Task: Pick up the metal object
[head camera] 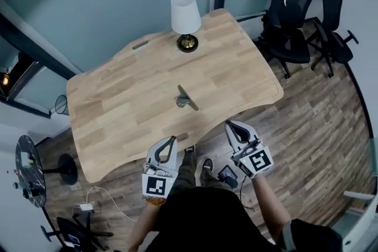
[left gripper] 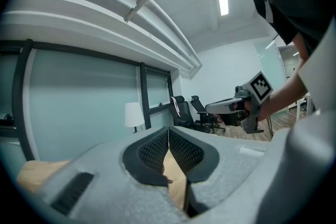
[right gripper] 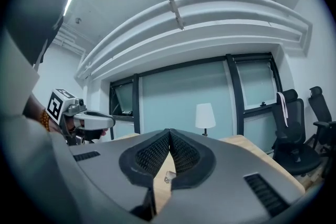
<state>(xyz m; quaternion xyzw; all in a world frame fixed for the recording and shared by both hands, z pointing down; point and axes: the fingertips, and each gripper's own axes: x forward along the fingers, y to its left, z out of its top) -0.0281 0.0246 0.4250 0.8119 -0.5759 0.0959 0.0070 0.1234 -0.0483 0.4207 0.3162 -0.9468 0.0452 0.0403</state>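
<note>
The metal object lies on the wooden table ahead of and between the left gripper and right gripper, the lamp farther beyond.

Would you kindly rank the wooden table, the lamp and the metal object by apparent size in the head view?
1. wooden table, by far the largest
2. lamp, though its shade stands nearer the camera
3. metal object, smallest
</note>
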